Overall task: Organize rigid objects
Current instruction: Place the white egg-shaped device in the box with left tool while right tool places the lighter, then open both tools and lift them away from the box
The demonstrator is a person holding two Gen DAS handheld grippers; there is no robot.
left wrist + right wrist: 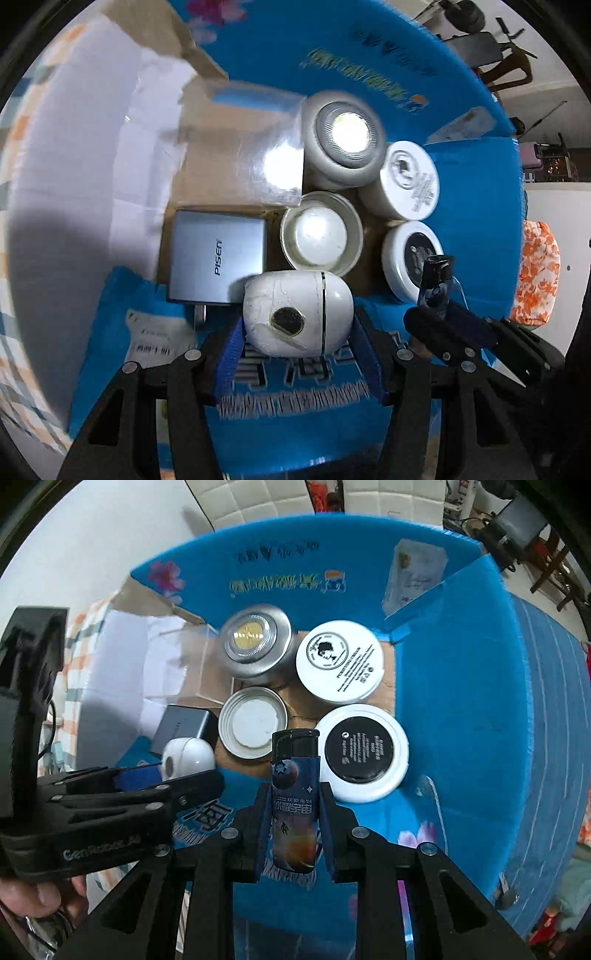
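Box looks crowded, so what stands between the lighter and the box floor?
The lighter, held in the right gripper, points at the open tin lid and the black-topped jar; little bare cardboard floor shows between them.

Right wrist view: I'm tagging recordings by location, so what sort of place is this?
Probably a room in a home, not a lab or shop. A tufted white padded panel stands behind the blue box, wooden chairs sit at the far right, and orange floral fabric lies nearby.
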